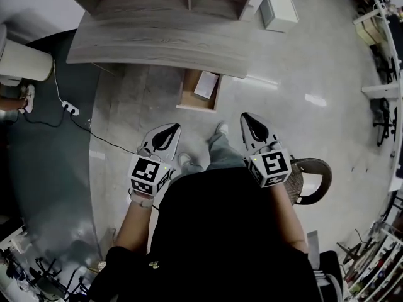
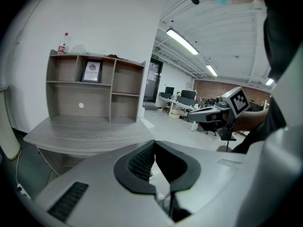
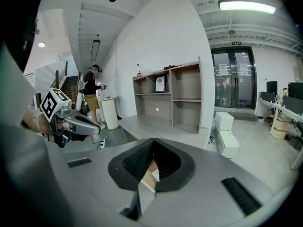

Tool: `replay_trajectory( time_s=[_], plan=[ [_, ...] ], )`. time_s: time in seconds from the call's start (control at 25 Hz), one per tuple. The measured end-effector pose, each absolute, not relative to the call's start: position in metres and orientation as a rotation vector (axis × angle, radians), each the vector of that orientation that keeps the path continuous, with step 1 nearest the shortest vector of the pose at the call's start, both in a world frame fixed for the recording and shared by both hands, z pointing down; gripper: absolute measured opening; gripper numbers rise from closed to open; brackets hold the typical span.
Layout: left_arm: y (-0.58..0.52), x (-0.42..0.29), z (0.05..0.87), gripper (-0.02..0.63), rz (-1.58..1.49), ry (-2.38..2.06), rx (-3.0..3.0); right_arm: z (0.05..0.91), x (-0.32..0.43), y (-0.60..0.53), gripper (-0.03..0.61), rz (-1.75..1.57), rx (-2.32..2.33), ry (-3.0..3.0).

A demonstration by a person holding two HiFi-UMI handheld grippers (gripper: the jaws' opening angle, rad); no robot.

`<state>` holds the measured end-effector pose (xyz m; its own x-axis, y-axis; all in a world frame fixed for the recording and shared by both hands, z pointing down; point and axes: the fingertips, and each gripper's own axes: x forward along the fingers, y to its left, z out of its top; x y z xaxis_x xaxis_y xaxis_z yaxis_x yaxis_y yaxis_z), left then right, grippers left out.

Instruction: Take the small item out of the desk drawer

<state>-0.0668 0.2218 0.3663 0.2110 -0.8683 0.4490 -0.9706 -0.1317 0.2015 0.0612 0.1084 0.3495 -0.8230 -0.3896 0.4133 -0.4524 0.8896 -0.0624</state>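
Head view: overhead, steeply down, desk (image 1: 157, 43) at 12 o'clock. Both gripper views face it from nearby, sharing the shelf unit (image 2: 111, 96).

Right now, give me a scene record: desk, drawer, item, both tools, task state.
desk: grey wood-grain top, in front of the person
drawer: open, pulled out under the desk's front edge
item: small, white and flat, lying in the drawer, untouched
left tool: jaws together, nothing between them, apart from the drawer
right tool: jaws together, nothing between them, apart from the drawer
task state: item not yet taken out
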Motion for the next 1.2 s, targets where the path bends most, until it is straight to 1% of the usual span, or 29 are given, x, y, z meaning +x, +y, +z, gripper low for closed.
replay_trajectory(
  time_s=[0.36,0.64,0.88,1.04,1.2],
  plan=[
    [0.137,-0.061,0.397,0.009,0.354,-1.717,1.901,0.365,0.057,0.017,-0.005,0.254,0.479,-2.65],
    [0.102,-0.052,0.441,0.014,0.405,-1.702,1.759,0.38,0.05,-0.009,-0.005,0.26,0.366,-2.616],
    [0.086,-0.048,0.493,0.1,0.508,-1.601,1.694,0.39,0.048,-0.016,-0.005,0.286,0.375,-2.571],
    [0.082,-0.059,0.53,0.174,0.571,-1.528,1.663,0.394,0.04,-0.016,-0.005,0.284,0.396,-2.538],
    [0.075,-0.069,0.564,0.229,0.597,-1.481,1.637,0.399,0.033,-0.018,-0.003,0.307,0.438,-2.506]
  ],
)
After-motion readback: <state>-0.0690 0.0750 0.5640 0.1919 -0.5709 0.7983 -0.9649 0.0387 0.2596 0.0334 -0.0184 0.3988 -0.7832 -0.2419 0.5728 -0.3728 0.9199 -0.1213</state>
